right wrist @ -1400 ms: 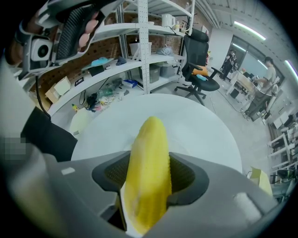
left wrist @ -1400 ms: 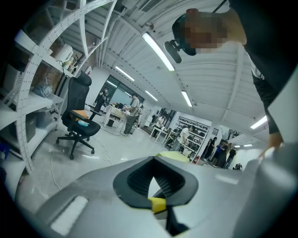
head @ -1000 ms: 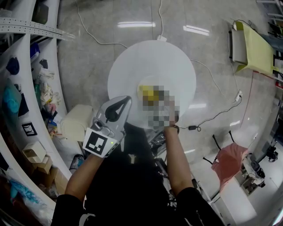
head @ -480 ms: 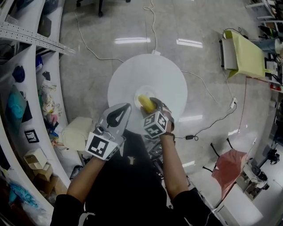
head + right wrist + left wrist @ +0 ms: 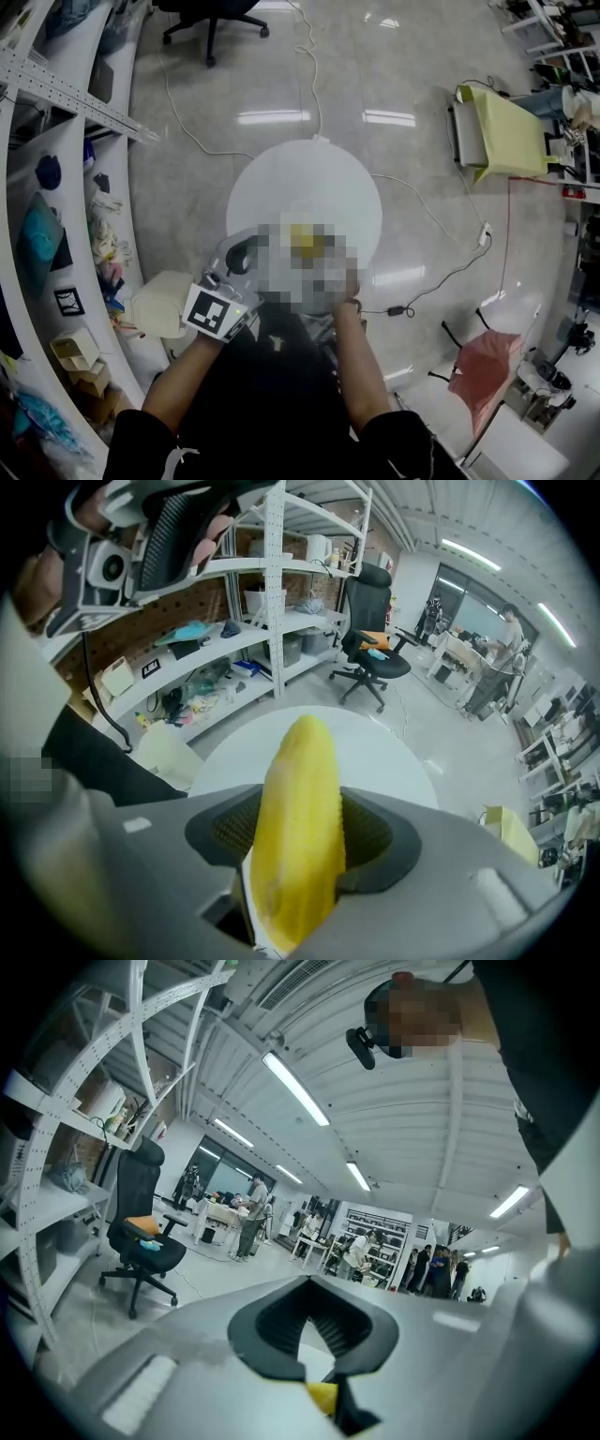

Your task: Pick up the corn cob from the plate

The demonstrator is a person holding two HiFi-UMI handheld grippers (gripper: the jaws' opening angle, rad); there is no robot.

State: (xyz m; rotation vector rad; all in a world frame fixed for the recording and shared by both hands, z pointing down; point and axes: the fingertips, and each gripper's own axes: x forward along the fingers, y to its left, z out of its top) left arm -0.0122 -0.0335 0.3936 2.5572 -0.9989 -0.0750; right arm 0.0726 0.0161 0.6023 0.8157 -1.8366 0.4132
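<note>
The yellow corn cob (image 5: 305, 761) stands up between the dark pads of my right gripper (image 5: 302, 834), which is shut on it above the round white table (image 5: 403, 761). In the head view only a yellow bit of the cob (image 5: 302, 236) shows over the table (image 5: 309, 178); a mosaic patch hides the right gripper there. My left gripper (image 5: 234, 267) hangs at the table's near left edge, beside the cob. In the left gripper view its jaws (image 5: 309, 1283) are shut with nothing between them, and a sliver of the cob (image 5: 323, 1396) shows through the hollow.
Shelving (image 5: 56, 234) with clutter runs along the left. A beige box (image 5: 161, 302) sits on the floor by the table. Cables (image 5: 441, 272) cross the shiny floor. An office chair (image 5: 211, 14), a yellow-green cart (image 5: 497, 117) and a red seat (image 5: 478, 361) stand further off.
Both grippers have risen toward the head camera above the table. The right gripper keeps the corn cob in its jaws throughout.
</note>
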